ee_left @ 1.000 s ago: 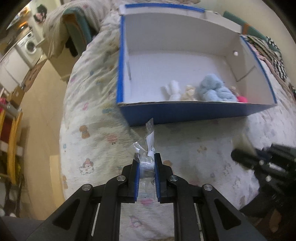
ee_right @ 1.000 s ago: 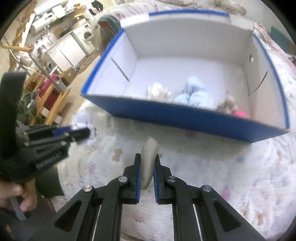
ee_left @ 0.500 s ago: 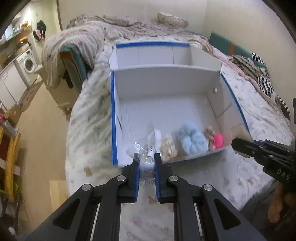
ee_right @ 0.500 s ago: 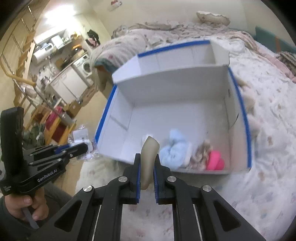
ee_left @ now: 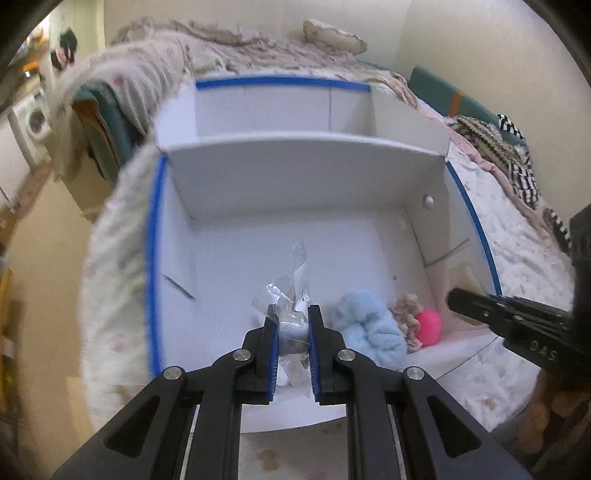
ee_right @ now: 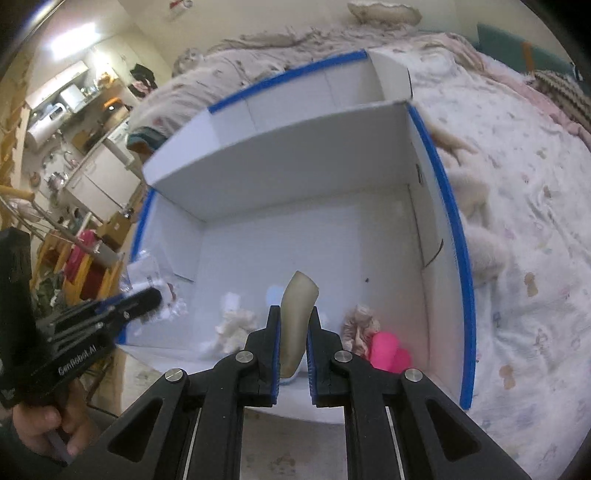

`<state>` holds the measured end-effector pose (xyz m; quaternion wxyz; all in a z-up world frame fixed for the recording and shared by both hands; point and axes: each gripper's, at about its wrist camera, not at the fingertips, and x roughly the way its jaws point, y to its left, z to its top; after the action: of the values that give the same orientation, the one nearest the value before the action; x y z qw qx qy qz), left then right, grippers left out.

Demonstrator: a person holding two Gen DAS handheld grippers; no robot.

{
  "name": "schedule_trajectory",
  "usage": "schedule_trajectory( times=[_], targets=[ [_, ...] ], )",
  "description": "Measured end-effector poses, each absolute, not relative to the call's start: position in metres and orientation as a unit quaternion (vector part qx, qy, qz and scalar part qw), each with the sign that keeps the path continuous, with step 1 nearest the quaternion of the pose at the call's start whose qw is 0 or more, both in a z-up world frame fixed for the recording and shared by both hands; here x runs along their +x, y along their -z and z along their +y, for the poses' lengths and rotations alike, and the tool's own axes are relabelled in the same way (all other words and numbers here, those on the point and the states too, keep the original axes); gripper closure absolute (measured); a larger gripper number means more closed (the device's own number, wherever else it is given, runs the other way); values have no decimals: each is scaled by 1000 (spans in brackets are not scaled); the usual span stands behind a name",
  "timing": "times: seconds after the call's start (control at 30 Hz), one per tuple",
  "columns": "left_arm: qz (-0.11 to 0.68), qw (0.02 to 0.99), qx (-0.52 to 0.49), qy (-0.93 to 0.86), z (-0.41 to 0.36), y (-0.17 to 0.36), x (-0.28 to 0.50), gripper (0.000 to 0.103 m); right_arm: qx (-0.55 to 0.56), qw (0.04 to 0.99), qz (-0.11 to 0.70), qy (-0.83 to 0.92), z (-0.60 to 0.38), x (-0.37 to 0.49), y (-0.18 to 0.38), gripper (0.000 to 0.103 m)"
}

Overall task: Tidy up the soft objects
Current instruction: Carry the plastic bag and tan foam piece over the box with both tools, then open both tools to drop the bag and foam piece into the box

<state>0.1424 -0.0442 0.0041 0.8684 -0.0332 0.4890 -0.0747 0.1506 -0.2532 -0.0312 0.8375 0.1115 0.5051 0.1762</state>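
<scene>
A white box with blue-taped rims (ee_left: pixel 152 258) (ee_right: pixel 463 266) sits open on the bed. Inside lie a light blue fluffy toy (ee_left: pixel 365 325), a beige frilly scrunchie (ee_left: pixel 406 317) (ee_right: pixel 360 325), a pink ball (ee_left: pixel 428 326) (ee_right: pixel 389 350) and a white plush (ee_right: pixel 234 326). My left gripper (ee_left: pixel 292 325) is shut on a clear plastic bag with a small white item (ee_left: pixel 295 291), held over the box's near part. My right gripper (ee_right: pixel 293 325) is shut on a beige soft piece (ee_right: pixel 297 317), over the box's near edge. Each gripper shows in the other view (ee_left: pixel 480 306) (ee_right: pixel 144 299).
The box has a far compartment behind a white divider (ee_left: pixel 303 162). A patterned bedsheet (ee_right: pixel 535 221) surrounds the box, with rumpled blankets and a pillow (ee_left: pixel 332 35) behind. Cream plush pieces (ee_right: pixel 476 206) lie right of the box. Floor, a washing machine (ee_left: pixel 35 118) and kitchen shelves are to the left.
Both grippers have risen and moved forward from in front of the box to over its near part, each still holding its object. The views now look down into the box.
</scene>
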Motion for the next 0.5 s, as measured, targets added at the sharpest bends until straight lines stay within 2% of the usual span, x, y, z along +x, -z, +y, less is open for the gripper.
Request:
schedule_trajectory(
  times=[0.2,0.5],
  targets=[
    [509,855,-14,92,-64,21,156,90,110,820,535,-174,-247,157,51,89],
    [543,830,-48,114,-66,45,163,90,104,805,558,-173,-242,154,65,88]
  ],
)
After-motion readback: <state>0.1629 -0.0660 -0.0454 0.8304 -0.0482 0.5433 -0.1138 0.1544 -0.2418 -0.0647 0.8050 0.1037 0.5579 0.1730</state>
